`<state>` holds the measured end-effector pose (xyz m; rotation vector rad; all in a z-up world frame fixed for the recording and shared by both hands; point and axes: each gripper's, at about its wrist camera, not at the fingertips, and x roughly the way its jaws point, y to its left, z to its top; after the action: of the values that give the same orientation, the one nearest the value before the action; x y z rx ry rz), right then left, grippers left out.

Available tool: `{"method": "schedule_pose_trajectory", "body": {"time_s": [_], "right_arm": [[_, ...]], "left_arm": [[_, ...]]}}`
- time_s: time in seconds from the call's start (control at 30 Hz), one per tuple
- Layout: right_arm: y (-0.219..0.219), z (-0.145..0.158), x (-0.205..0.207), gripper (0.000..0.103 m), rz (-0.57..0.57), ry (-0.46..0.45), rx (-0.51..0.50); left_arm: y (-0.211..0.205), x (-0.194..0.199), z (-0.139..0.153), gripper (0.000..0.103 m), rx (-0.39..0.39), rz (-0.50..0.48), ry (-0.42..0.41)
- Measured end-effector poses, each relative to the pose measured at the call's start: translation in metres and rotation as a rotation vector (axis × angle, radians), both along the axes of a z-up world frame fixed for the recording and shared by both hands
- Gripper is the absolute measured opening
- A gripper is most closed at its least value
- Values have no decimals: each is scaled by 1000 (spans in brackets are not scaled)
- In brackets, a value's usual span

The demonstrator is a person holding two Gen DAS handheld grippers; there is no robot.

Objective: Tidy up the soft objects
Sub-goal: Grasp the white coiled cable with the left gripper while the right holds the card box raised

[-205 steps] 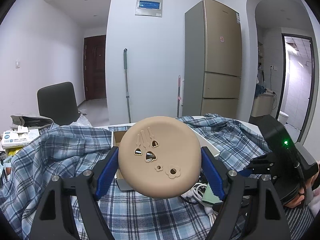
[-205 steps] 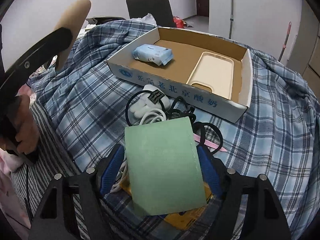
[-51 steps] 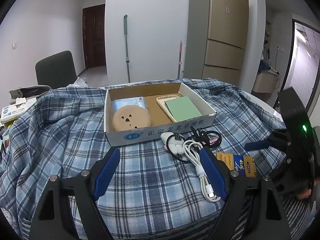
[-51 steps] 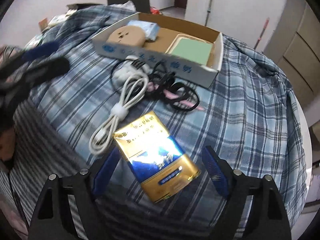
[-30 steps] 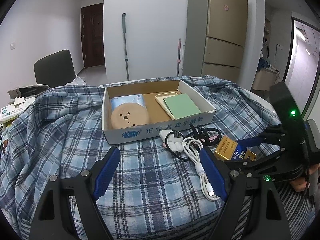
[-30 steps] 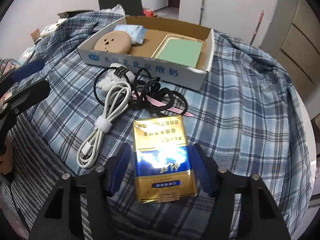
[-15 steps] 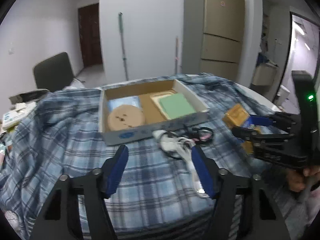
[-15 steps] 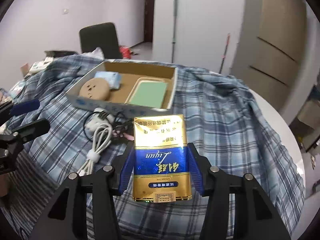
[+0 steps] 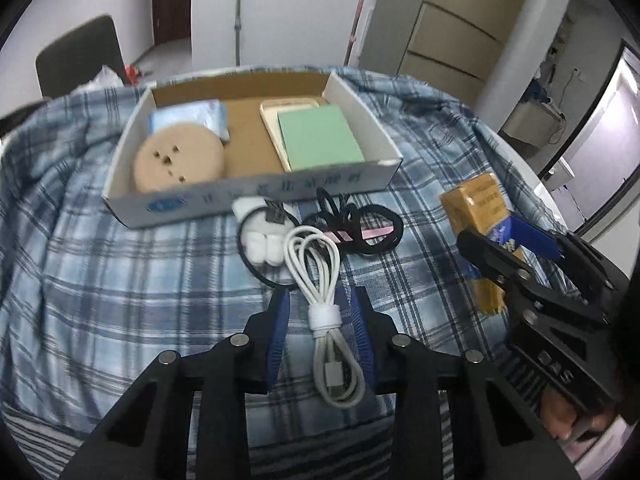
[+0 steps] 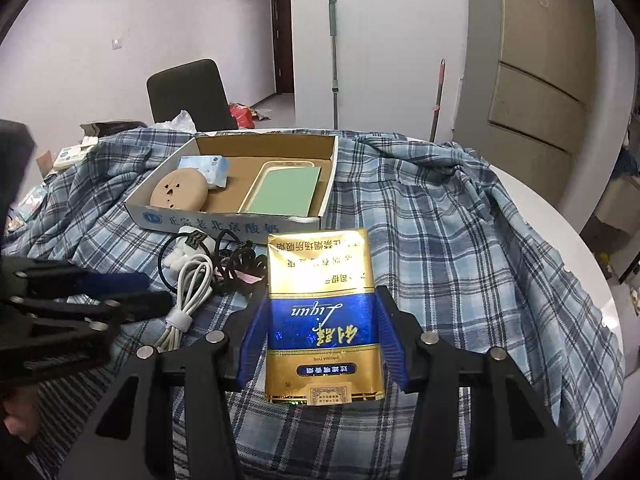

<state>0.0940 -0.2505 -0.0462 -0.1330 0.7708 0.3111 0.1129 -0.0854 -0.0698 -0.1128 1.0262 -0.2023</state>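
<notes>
My right gripper (image 10: 322, 336) is shut on a gold and blue packet (image 10: 323, 312) and holds it upright above the plaid cloth; it also shows in the left wrist view (image 9: 478, 216). My left gripper (image 9: 320, 334) has its blue pads on either side of a coiled white cable (image 9: 320, 284) lying on the cloth, jaws narrowed around it. The cardboard box (image 9: 256, 196) behind holds a tan round pad (image 9: 178, 158), a green sheet (image 9: 318, 142) on a cream case, and a blue tissue pack (image 9: 190, 118).
A black cord tangle with a pink strip (image 9: 360, 228) and a white fluffy item (image 9: 262, 236) lie in front of the box. A dark chair (image 10: 186, 94) and clutter stand beyond the table's left side. A fridge (image 9: 460, 16) stands behind.
My left gripper has dropped down over the white cable and its jaws have narrowed around it. My right gripper took hold of the gold packet and raised it off the cloth.
</notes>
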Motion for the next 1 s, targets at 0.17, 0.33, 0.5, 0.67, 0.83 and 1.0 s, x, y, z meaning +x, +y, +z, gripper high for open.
{"method": "schedule_pose_trajectory", "body": {"time_s": [0.17, 0.33, 0.5, 0.67, 0.83, 1.0], "right_arm": [[-1, 0, 0, 50, 6, 3, 16], [3, -3, 0, 50, 16, 14, 1], [1, -2, -1, 50, 18, 11, 10], [2, -3, -1, 50, 19, 14, 4], [3, -3, 0, 50, 13, 16, -2], [3, -3, 0, 50, 13, 16, 0]], "left_arm": [[-4, 8, -14, 34, 8, 12, 46], [-8, 11, -22, 26, 27, 9, 59], [-8, 13, -24, 23, 21, 11, 55], [-12, 12, -24, 23, 67, -13, 46], [-16, 11, -24, 19, 101, -36, 28], [-12, -1, -6, 18, 113, -53, -75]]}}
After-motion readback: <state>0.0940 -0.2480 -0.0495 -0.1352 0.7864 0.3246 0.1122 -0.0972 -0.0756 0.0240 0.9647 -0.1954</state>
